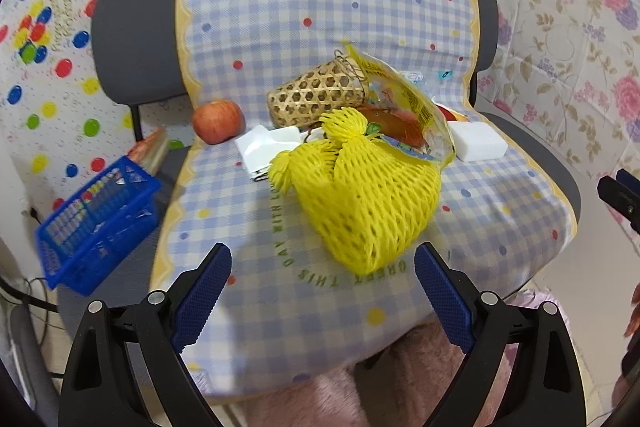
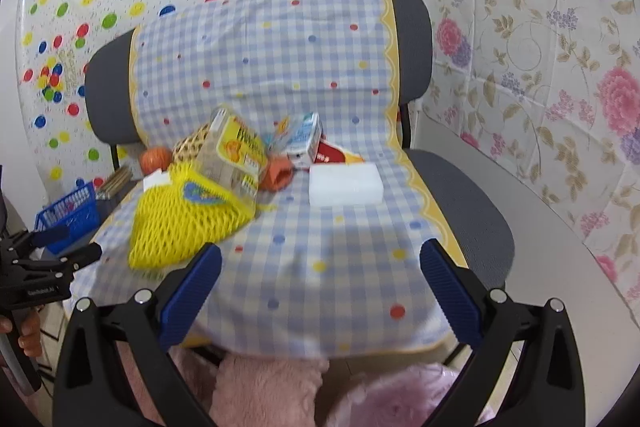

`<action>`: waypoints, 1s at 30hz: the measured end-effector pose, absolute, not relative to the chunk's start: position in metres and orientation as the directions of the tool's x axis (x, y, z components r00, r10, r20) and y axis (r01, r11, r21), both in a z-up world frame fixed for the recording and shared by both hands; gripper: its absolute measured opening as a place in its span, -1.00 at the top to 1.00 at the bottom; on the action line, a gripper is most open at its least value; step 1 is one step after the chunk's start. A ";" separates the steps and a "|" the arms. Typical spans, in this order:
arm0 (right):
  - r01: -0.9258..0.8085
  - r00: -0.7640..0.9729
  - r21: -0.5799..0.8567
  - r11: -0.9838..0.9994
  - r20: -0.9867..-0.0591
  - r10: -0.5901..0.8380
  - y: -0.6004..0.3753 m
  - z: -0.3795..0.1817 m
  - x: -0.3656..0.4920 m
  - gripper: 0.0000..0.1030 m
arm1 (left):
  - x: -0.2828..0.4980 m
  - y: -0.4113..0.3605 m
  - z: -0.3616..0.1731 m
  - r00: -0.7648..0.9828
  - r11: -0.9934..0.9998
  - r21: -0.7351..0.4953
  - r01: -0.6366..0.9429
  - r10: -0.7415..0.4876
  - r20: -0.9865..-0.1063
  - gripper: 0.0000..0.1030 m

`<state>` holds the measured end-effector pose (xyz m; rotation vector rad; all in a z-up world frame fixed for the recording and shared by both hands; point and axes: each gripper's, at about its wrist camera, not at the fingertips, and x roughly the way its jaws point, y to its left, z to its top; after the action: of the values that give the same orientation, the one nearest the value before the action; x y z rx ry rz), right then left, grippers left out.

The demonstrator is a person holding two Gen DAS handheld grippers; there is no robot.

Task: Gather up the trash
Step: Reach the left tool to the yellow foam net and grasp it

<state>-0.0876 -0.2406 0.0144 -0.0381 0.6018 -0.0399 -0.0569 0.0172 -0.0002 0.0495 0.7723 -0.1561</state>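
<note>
Both grippers are hovering at the front edge of the chair (image 1: 132,39), jaws spread wide and holding nothing. The left gripper (image 1: 322,291) is lining up on the yellow net (image 1: 360,195), which is lying nearest on the checked cloth (image 1: 320,7); this looks like the first pick, since it is foremost and soft enough to pinch. The right gripper (image 2: 320,283) is facing bare cloth, with the white block (image 2: 346,185) further in.

The trash is sitting in 1 loose heap mid-seat: net, yellow wrapper (image 1: 404,99), white paper (image 1: 264,147), carton (image 2: 306,139). A wicker basket (image 1: 316,95) is lying on its side behind the net, and an apple (image 1: 218,121) is resting to its left, apart from the heap. A blue crate (image 1: 96,219) is sitting on the floor left of the chair, probably the collection bin, placed within the left gripper's reach.

Hard to make out:
- An orange-red item under the wrapper is mostly covered; its identity cannot be told.
- The crate's interior is blurred.
- The net's contents, if any, are hidden.
</note>
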 end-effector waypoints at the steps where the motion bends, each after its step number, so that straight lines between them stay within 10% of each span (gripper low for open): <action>1: 0.025 0.819 -0.059 0.998 -0.571 -0.054 -0.241 0.013 -0.082 -0.89 | -0.052 0.015 -0.001 0.703 0.988 -0.017 0.156 -0.123 -0.701 -0.77; 18: 0.008 0.751 -0.059 0.998 -0.658 -0.045 -0.244 -0.010 -0.040 -0.89 | 0.050 0.010 -0.056 0.539 0.953 -0.253 0.168 -0.304 -0.785 -0.70; 24: 0.011 0.738 -0.091 0.996 -0.672 -0.070 -0.243 -0.013 -0.042 -0.89 | 0.051 0.005 -0.062 0.515 0.909 -0.343 0.236 -0.416 -0.749 0.00; 26: 0.017 0.740 -0.097 0.995 -0.668 -0.078 -0.243 -0.013 -0.044 -0.89 | 0.045 0.005 -0.056 0.532 0.904 -0.339 0.261 -0.428 -0.731 0.58; 30: 0.006 0.743 -0.098 0.995 -0.665 -0.070 -0.242 -0.011 -0.050 -0.89 | 0.021 0.009 -0.032 0.631 0.936 -0.232 0.264 -0.349 -0.692 0.73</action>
<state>-0.0498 -0.2424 -0.0109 -0.0911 0.7319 -0.0416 0.0212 0.0089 -0.0320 -0.1126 0.8154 -0.3517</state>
